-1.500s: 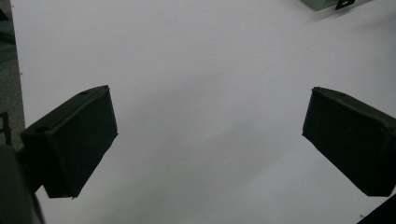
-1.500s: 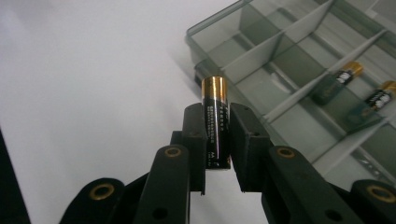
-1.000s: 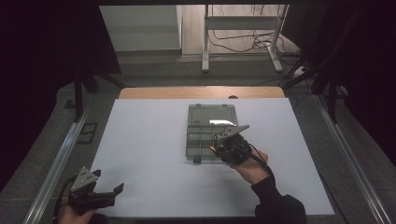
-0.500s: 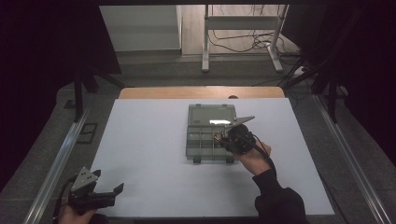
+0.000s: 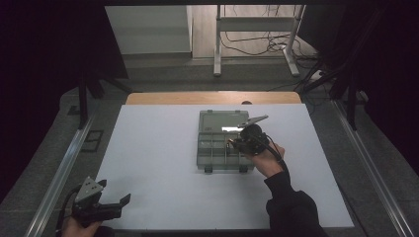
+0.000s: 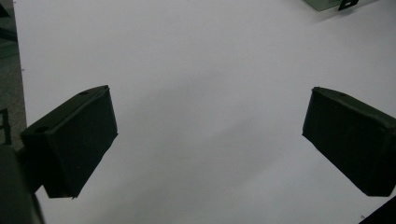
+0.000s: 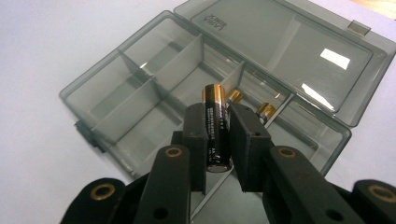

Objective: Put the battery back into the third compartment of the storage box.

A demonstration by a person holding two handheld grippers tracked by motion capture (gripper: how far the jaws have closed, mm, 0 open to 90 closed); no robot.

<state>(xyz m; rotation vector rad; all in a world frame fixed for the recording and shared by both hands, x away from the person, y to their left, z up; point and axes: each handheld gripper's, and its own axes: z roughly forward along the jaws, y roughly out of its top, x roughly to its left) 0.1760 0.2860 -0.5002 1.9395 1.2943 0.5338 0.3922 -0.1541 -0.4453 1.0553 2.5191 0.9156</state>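
Observation:
A smoky clear compartment box [image 5: 212, 148] [image 7: 140, 93] lies open on the white table, lid [image 7: 289, 51] folded back flat. My right gripper [image 5: 237, 144] [image 7: 217, 122] hovers over the box's right side, shut on a black and copper battery [image 7: 215, 126] held upright between the pads. Two more batteries [image 7: 261, 112] lie in a compartment just beyond it. My left gripper [image 5: 116, 206] [image 6: 208, 135] rests at the table's near left corner, jaws wide apart with nothing but white table between them.
The white table surface [image 5: 158, 158] spreads between the two grippers. A wooden strip [image 5: 212, 98] runs along the far edge, with a metal stand [image 5: 257, 34] and cables on the floor behind. Metal rails [image 5: 59, 173] flank the table.
My right gripper has moved slightly farther and rightward over the box, the battery still held. The left gripper has stayed in place.

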